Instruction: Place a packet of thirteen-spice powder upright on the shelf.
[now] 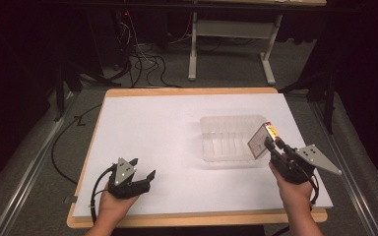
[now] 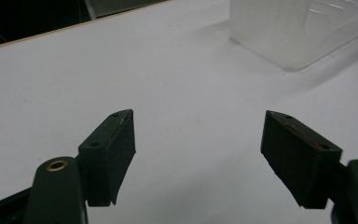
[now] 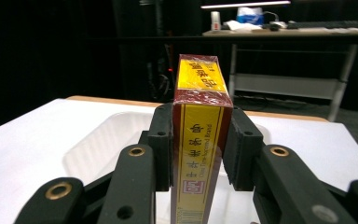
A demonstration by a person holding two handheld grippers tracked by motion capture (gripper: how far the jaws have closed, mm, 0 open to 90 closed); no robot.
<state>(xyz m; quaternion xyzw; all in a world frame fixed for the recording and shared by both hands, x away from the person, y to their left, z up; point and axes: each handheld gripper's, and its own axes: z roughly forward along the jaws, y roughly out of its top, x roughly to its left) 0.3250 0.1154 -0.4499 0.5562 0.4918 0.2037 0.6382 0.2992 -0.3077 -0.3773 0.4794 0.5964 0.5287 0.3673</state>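
Box (image 3: 199, 140) clamped in right gripper (image 1: 275, 147) jaws, seemingly above tray (image 1: 226, 129); left gripper (image 1: 140, 178) jaws wide apart, empty.

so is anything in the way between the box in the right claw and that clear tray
Nothing visible is. The right claw holds the red and yellow box tilted at the right edge of the clear tray, and the tray looks empty. The left claw sits open, well away at the near left.

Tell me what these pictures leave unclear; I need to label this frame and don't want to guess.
- Box: its lower end is cut off by the bottom edge of the right gripper view; its small print is blurred.
- Clear tray: its near right corner hides behind the box in the high view.
- Left gripper: too small in the high view to tell whether it touches the table.
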